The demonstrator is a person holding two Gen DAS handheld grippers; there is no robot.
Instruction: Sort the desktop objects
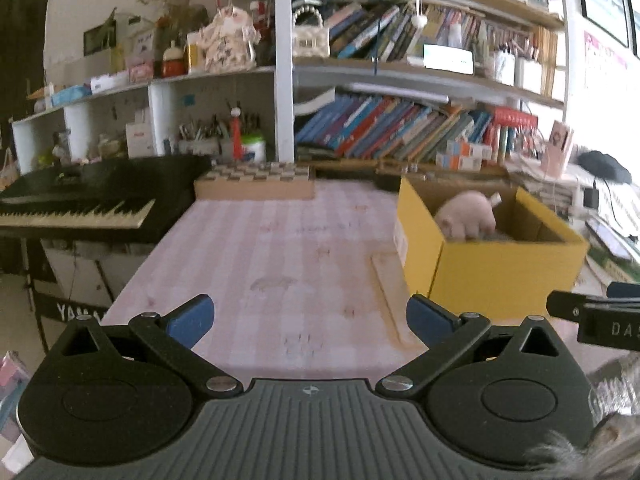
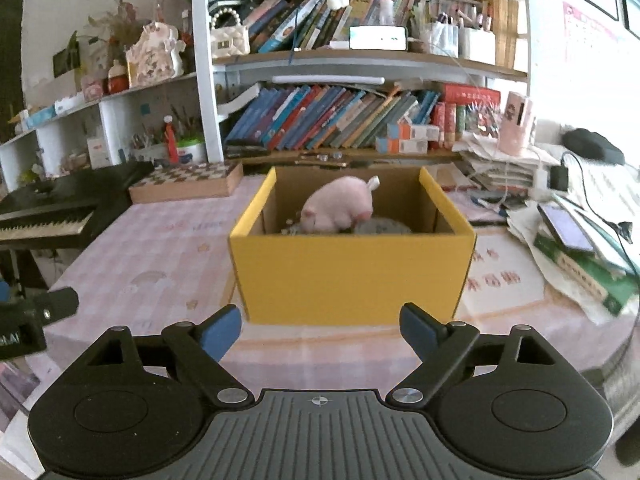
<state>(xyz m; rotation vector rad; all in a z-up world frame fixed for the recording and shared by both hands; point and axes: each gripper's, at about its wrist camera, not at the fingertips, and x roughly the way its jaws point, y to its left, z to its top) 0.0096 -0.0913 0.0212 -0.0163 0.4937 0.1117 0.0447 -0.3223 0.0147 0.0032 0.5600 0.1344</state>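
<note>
A yellow cardboard box (image 2: 352,276) stands on the pink checked table (image 2: 160,248). It holds a pink plush pig (image 2: 338,206) lying on a grey soft thing (image 2: 380,226). The box also shows in the left wrist view (image 1: 504,276), with the pig (image 1: 466,216) inside. My right gripper (image 2: 320,330) is open and empty, just in front of the box's near wall. My left gripper (image 1: 310,318) is open and empty over bare table, left of the box. Part of the right gripper (image 1: 600,320) shows at the right edge of the left wrist view.
A wooden chessboard box (image 1: 256,182) lies at the table's far edge. A black keyboard (image 1: 80,204) stands off the left side. Stacked books and papers with a phone (image 2: 568,228) crowd the right side. Bookshelves (image 2: 340,120) stand behind.
</note>
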